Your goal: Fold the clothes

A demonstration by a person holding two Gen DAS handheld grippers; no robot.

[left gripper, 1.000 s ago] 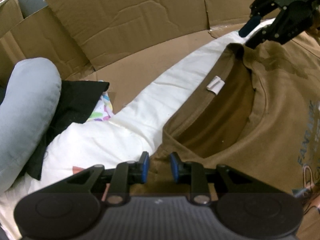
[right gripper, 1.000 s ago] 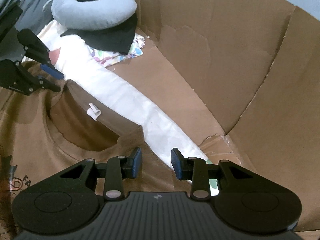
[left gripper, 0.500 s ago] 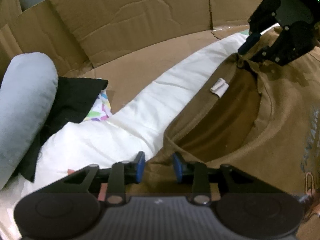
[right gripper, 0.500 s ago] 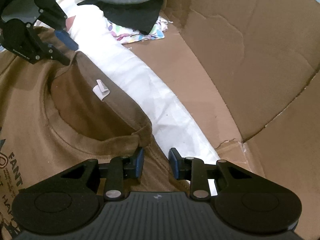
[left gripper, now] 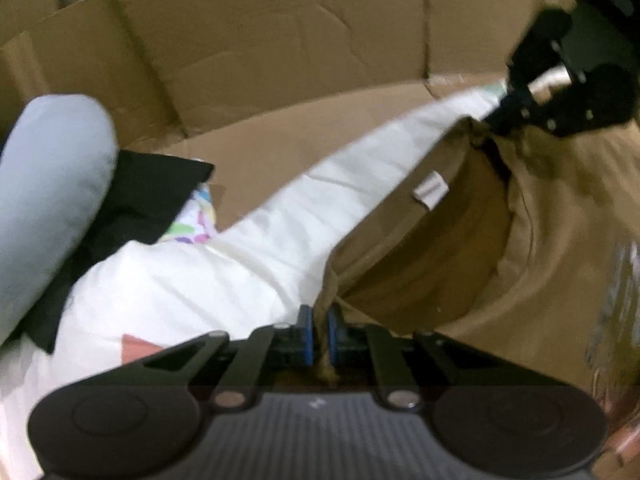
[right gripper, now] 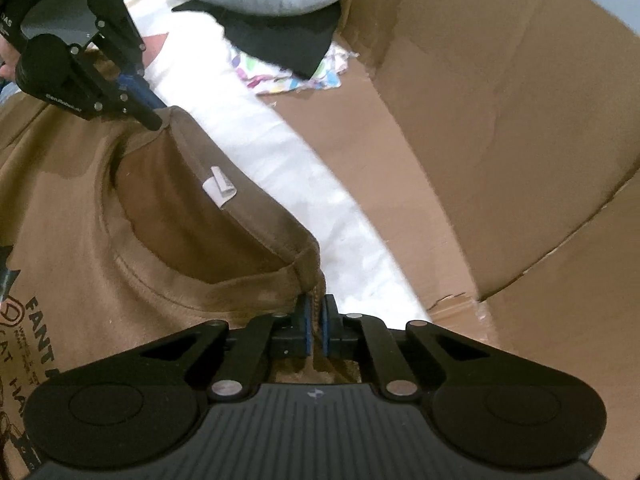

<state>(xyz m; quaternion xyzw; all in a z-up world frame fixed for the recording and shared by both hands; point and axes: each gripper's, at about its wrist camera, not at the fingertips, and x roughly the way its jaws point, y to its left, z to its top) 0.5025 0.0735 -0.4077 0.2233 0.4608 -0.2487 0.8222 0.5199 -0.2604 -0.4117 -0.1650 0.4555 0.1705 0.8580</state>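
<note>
- Cardboard walls [left gripper: 280, 52] stood close behind and to the right of the work area, boxing it in; a strip of bare cardboard floor [right gripper: 360, 160] lay open between the walls and the white bedding [left gripper: 192, 276].
- At the far left end a pale blue pillow [left gripper: 48, 184] sat on a black cloth [left gripper: 132, 200], with a patterned cloth [right gripper: 292, 78] poking out beneath it.
- The left wrist view was blurred, and the shirt's print [right gripper: 36, 332] was cut off at the frame edge, only partly readable.
- The brown T-shirt [right gripper: 80, 216] lay front up on the white bedding, its neck opening gaping and a white label [right gripper: 219, 189] showing inside the back collar.
- The left gripper [left gripper: 319, 330] was closing, its blue pads already pinching a ridge of shirt fabric at the shoulder beside the collar.
- The right gripper [right gripper: 315, 326] had its jaws clamped together on the fabric at the opposite shoulder, at the collar's other end.
</note>
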